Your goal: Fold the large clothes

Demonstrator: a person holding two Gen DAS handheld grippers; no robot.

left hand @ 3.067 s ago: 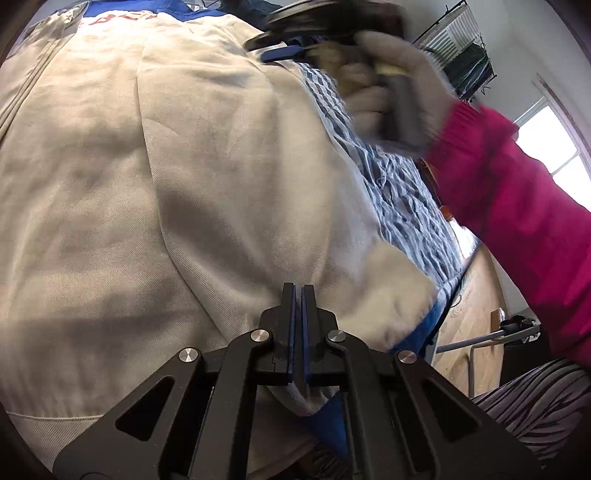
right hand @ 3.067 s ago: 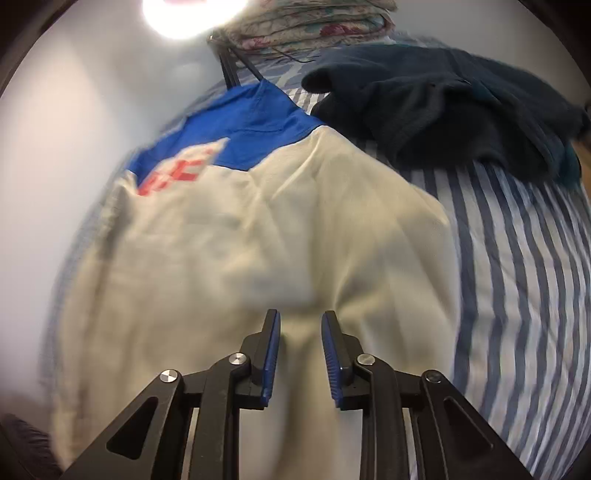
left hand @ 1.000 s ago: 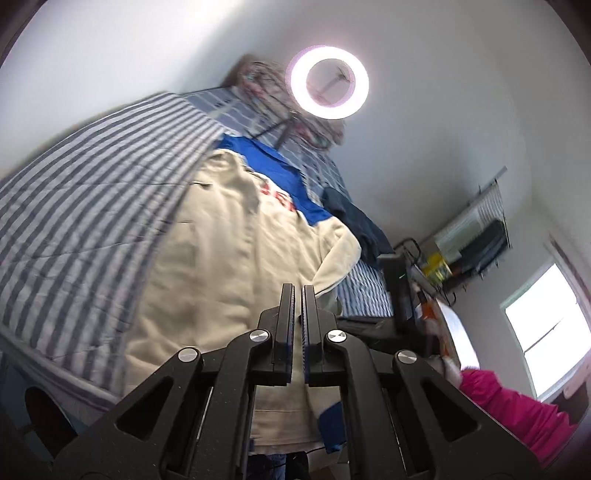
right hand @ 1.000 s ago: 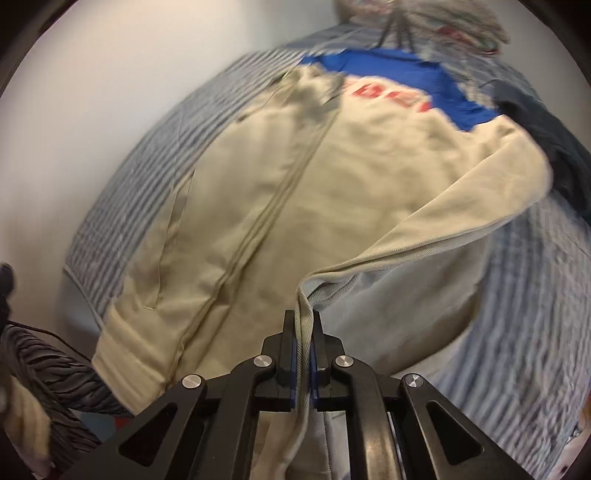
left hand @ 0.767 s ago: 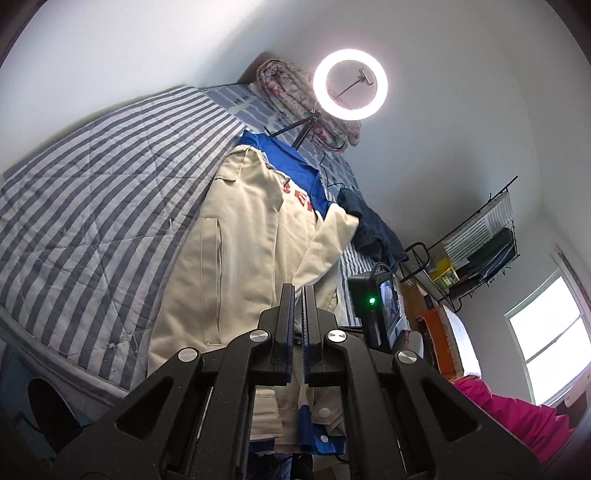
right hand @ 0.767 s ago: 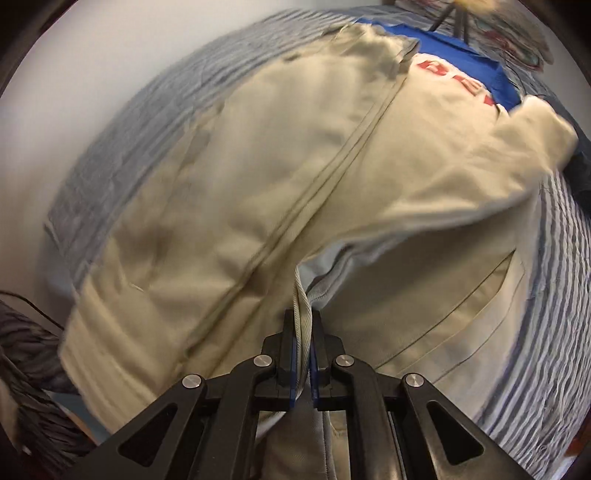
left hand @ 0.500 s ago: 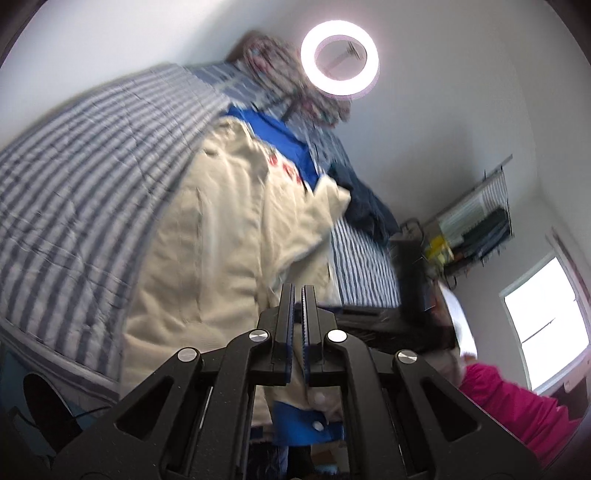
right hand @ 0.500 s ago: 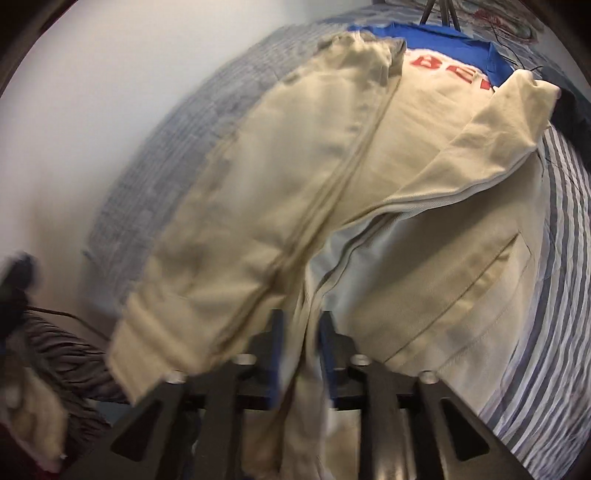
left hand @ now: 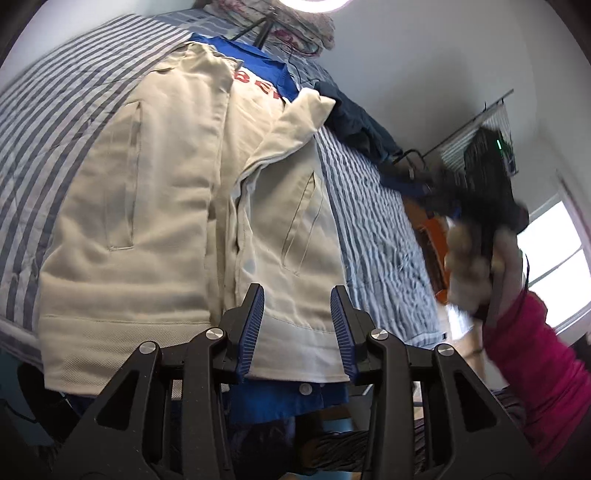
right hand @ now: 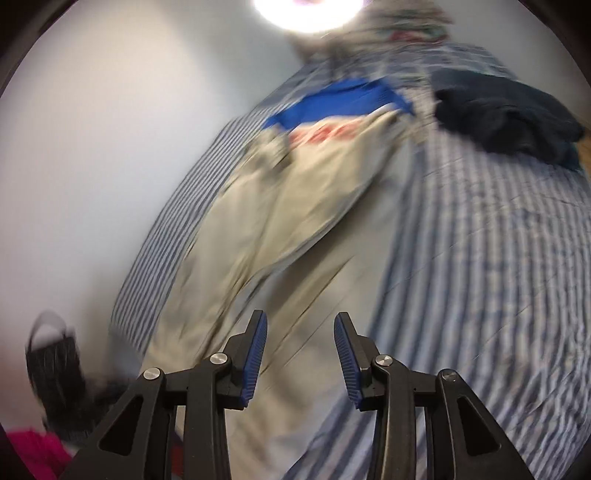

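Observation:
A cream jacket (left hand: pixel 155 221) with a blue collar and red lettering lies front up on the striped bed (left hand: pixel 373 229). Its right front panel and sleeve are folded in toward the zip. My left gripper (left hand: pixel 297 325) hovers just over the jacket's hem, and its jaws are opening with nothing gripped between them. In the blurred right wrist view, my right gripper (right hand: pixel 299 350) is above the jacket (right hand: pixel 288 229). Its jaws are also opening and hold nothing. A hand (left hand: pixel 469 258) in a pink sleeve holds that gripper at the right of the left wrist view.
A dark blue garment (right hand: pixel 509 110) lies heaped on the bed's far right. Folded floral bedding (left hand: pixel 295 22) and a ring light on a tripod stand beyond the collar. The bed's near edge (left hand: pixel 18 336) runs under the hem, and a wire rack (left hand: pixel 476 136) stands by the window.
The right gripper has let go of the jacket's front edge and swung away to the right. The left gripper's jaws have gone from shut to open, and it has dropped closer to the hem.

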